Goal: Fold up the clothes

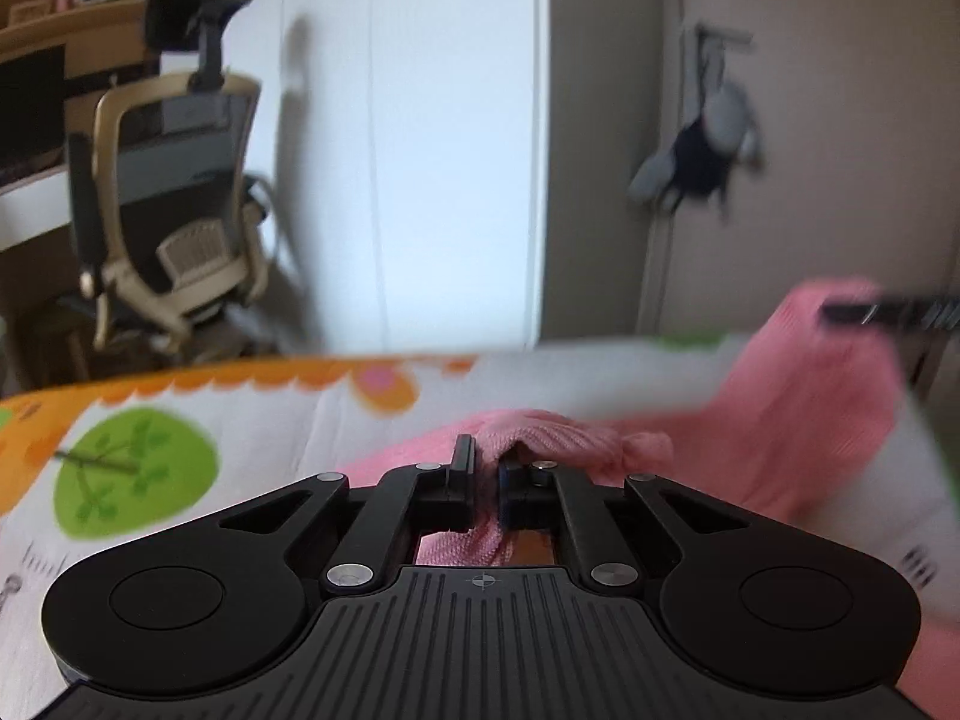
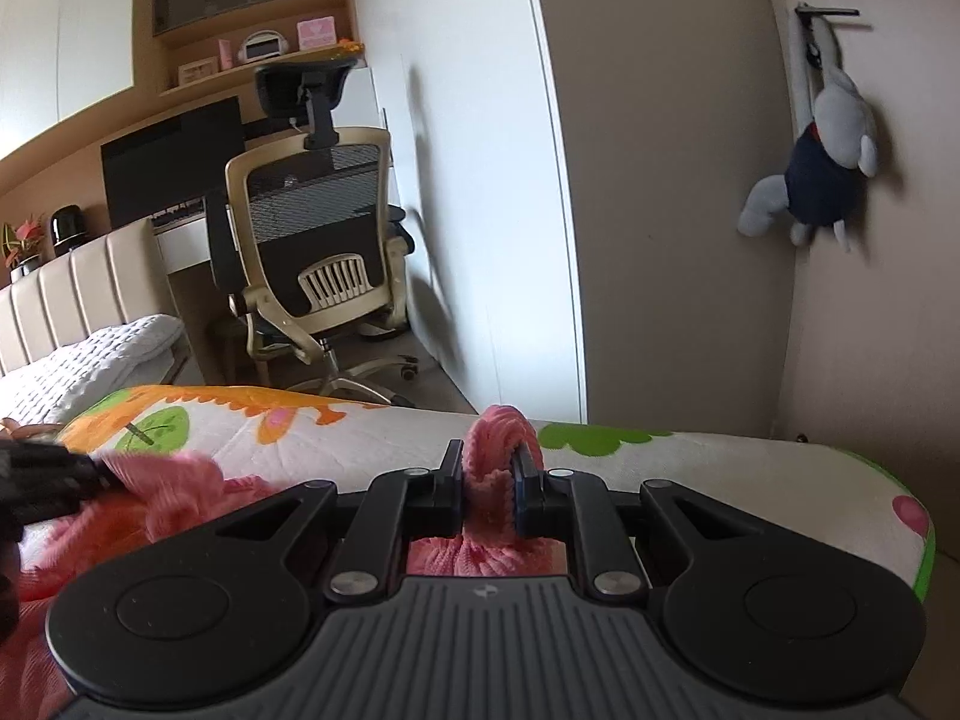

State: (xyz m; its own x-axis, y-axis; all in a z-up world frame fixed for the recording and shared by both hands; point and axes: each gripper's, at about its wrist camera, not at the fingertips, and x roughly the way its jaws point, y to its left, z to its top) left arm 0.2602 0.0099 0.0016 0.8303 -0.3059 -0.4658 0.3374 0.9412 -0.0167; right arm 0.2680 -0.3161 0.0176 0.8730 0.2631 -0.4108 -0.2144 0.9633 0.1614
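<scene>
1. Both claws you hold are clenched on one pink knit (image 1: 798, 414): your left claw (image 1: 485, 483) pinches a bunched fold, your right claw (image 2: 487, 480) grips a rolled edge.
2. Your knit drapes across a bed mat (image 2: 720, 462) printed with green and orange shapes.
3. Beyond the mat stands a chair (image 2: 318, 228).
4. On the wall hangs a grey plush toy (image 2: 822, 180).

1. A padded mat (image 2: 690, 468) printed with green trees, orange scallops and pink spots on white serves as the surface; its far edge runs in front of the wall.
2. A pink knitted garment (image 1: 798, 408) lies partly on the mat (image 1: 252, 414), bunched near the near edge and lifted toward the right side.
</scene>
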